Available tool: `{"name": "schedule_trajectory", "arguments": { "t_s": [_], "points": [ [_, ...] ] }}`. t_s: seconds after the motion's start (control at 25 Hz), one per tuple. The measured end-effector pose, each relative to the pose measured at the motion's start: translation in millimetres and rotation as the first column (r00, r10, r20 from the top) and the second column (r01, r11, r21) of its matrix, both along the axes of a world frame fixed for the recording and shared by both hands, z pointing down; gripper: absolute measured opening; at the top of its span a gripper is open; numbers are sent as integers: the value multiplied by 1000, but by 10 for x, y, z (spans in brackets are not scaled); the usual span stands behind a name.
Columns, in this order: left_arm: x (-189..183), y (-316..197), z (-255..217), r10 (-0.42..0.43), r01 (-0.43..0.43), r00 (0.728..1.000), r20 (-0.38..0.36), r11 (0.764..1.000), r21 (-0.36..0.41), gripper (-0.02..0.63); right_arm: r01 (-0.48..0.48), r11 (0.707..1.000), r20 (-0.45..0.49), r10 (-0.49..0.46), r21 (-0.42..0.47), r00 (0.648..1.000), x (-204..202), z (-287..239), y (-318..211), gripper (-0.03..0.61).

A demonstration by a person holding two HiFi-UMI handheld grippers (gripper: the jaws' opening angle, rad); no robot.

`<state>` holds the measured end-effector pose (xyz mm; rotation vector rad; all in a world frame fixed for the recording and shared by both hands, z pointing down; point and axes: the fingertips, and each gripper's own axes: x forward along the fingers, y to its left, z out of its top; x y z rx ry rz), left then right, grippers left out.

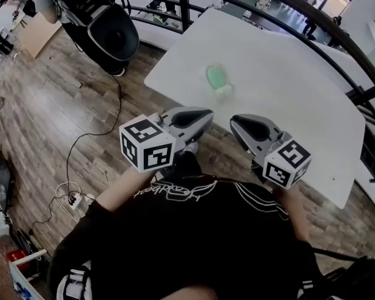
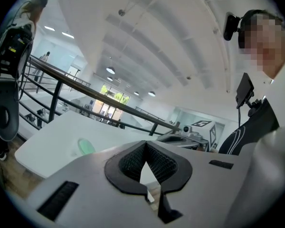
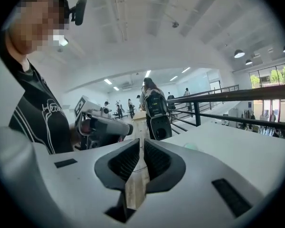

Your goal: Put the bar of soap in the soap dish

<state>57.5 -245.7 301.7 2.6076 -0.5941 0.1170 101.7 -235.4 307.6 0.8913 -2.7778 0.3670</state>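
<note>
The shirt print [image 1: 175,189] is unreadable; the bar of soap [image 1: 216,76] lies in the soap dish [image 1: 224,93] on the counter [image 1: 287,86], well apart from the left hand-held gripper [image 1: 207,114] and right hand-held gripper [image 1: 234,122], both closed, empty, off the counter.

soap dish [image 1: 222,92] vs bar of soap [image 1: 216,75]: too small to tell apart | table [image 2: 47,141]: partly hidden behind left gripper [image 2: 145,145]

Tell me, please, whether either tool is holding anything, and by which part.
Nothing is held. The left tool is shut and the right tool nearly shut, both empty; the green soap sits in its dish on the table.
</note>
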Motion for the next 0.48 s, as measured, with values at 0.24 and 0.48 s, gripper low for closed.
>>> {"name": "schedule_trajectory", "arguments": {
  "t_s": [0.24,0.48],
  "points": [
    [109,357,-66,31,-32,999,18,999,38,6,51,999,-3,-52,-7,999,-34,63,353,31],
    [228,575,-15,67,-71,997,49,994,81,8,53,998,55,-52,-19,997,31,87,496,29]
  ]
}}
